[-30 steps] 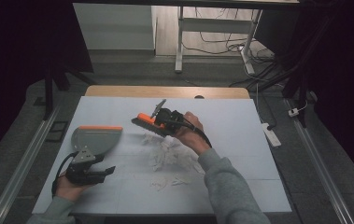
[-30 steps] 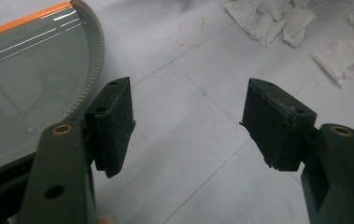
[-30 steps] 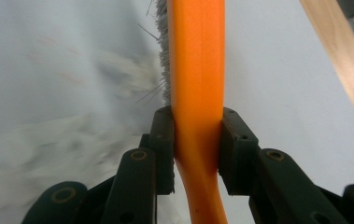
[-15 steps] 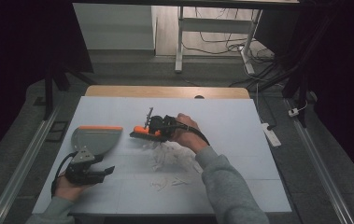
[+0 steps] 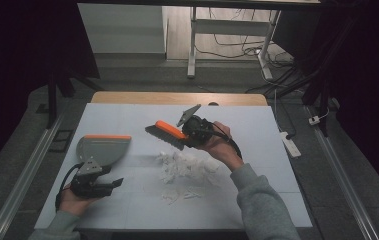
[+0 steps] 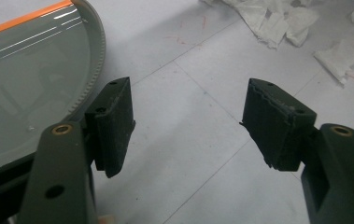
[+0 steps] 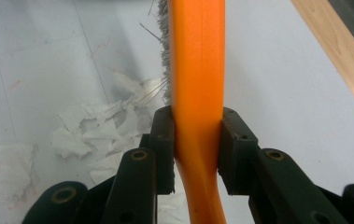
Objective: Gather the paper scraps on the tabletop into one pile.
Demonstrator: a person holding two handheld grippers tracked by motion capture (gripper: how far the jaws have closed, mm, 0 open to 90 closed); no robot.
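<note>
Paper scraps, torn white bits in a loose heap, were sitting in the middle of the pale blue-grey surface, with a few stragglers nearer the person, so the sweeping job looked barely started to me. None of the shreds had made it into the grey plastic dustpan with the orange lip, which lay flat on the left side, well apart from the pile and looking empty as far as I could tell. The right tool was clamped tight on the orange handle of the hand brush with grey bristles; in the right gripper view the handle ran straight up between the two black pads, squeezed from both sides. The brush was hovering just behind the heap, bristles angled down toward the shreds, not clearly touching them. The left tool sat just in front of the dustpan with its jaws standing wide and nothing between them, so the pan wasn't picked up yet. What was left, I'd guess: grab the pan, bring it to the pile, and push the whole lot in. Compared with a second before, the brush had swung round and lifted a bit, going from pointing left over the far edge of the pile to a more tilted pose with the head further left, while the left hand hadn't budged.
</note>
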